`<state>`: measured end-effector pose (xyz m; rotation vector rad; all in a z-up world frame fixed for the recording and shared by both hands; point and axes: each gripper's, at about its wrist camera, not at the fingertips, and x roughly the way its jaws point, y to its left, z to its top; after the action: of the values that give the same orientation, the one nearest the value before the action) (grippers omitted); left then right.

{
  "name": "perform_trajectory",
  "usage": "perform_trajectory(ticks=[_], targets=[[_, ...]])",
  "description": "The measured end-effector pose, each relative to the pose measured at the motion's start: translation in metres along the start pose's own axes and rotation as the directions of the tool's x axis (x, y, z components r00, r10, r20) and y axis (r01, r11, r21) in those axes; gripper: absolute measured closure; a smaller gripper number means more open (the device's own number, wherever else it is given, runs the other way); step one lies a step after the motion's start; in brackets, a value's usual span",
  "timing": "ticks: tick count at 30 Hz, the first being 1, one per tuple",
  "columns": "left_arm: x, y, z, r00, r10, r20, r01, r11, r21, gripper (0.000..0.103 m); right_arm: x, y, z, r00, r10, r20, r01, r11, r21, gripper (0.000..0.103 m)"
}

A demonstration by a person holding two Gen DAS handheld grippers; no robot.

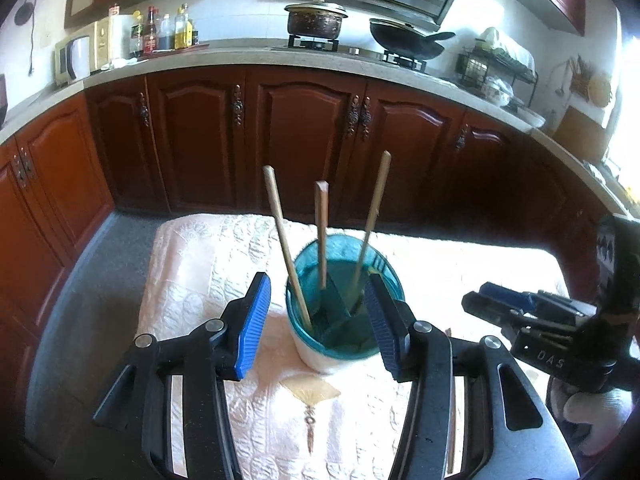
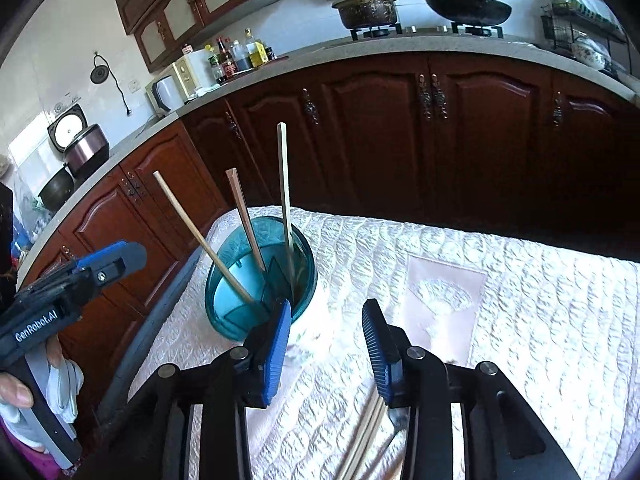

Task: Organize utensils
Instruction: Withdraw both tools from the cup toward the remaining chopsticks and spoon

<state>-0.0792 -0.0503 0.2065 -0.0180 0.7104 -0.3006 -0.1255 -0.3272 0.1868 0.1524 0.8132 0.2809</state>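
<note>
Teal holder (image 1: 344,308) keeps three chopsticks (image 1: 321,236); both grippers' jaws seemingly part-open, empty.

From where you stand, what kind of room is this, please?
Most likely a home kitchen. A lidded pot and a wok sit on a gas stove, bottles of oil and sauce stand on the counter, and wooden cabinets run beneath it.

Your holder (image 1: 345,320): glossy translucent teal plastic | your chopsticks (image 1: 285,248): matt pale wood | your cloth (image 2: 520,320): quilted, faintly shiny fabric | your pads (image 1: 253,320): ribbed blue plastic | cabinets (image 1: 304,136): polished dark wood.
</note>
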Motion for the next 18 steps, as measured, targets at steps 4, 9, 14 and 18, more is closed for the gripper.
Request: perform_trajectory(ticks=[4, 9, 14, 18], targets=[[-0.005, -0.011, -0.01, 1.0, -0.008, -0.005, 0.008, 1.0, 0.01, 0.054, -0.012, -0.002, -0.009, 1.0, -0.016, 0.0, 0.016, 1.0, 0.006, 0.067], [-0.012, -0.027, -0.022, 1.0, -0.015, -0.004, 0.015, 0.999, 0.041, 0.054, -0.031, -0.008, -0.023, 0.999, -0.044, 0.007, 0.044, 0.999, 0.019, 0.065], [-0.012, -0.044, -0.033, 0.999, -0.041, -0.022, 0.043, 0.997, 0.059, 0.054, -0.044, -0.021, -0.039, 0.998, -0.07, 0.008, 0.07, 0.997, 0.038, 0.064], [-0.009, -0.051, -0.042, 0.996, -0.078, -0.046, 0.081, 0.995, 0.057, 0.054, -0.047, -0.037, -0.054, 0.994, -0.103, -0.022, 0.105, 0.993, 0.057, 0.063]])
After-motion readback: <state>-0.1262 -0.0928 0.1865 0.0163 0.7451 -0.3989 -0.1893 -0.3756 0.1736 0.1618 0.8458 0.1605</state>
